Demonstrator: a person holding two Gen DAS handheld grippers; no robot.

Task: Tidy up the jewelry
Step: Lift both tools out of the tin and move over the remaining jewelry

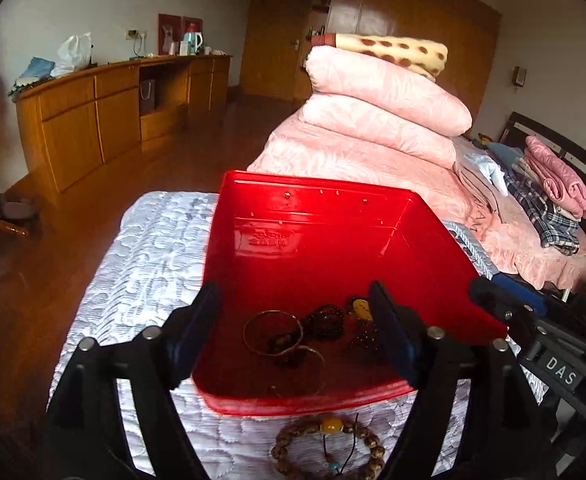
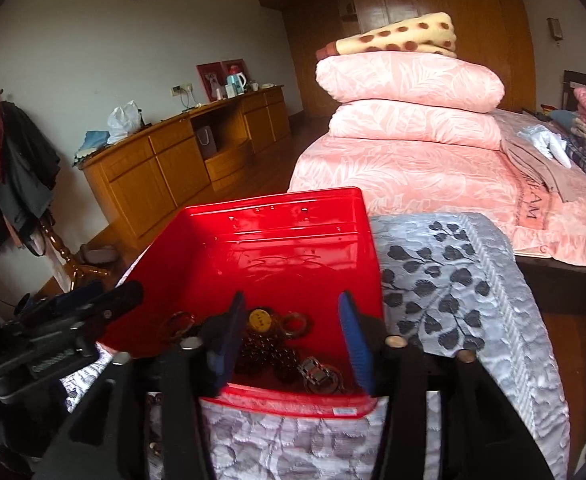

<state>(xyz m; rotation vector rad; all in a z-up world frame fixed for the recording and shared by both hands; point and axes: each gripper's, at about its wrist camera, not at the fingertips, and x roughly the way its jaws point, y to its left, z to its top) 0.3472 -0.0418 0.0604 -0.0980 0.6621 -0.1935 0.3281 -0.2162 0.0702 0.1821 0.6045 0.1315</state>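
Both grippers empty: left gripper [image 1: 297, 320] jaws wide, right gripper [image 2: 293, 332] half-open, over red box [image 1: 333, 240].

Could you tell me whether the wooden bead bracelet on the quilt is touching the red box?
Apart. The left wrist view shows a strip of bare quilt between the bead bracelet and the red box's near rim.

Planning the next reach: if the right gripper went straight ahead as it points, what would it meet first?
Probably the dark bead bracelets in the red box, lying between the right gripper's open fingers; depth is uncertain.

"DAS" on right claw [image 1: 493, 296]; "DREAM" bedspread [image 2: 529, 204]
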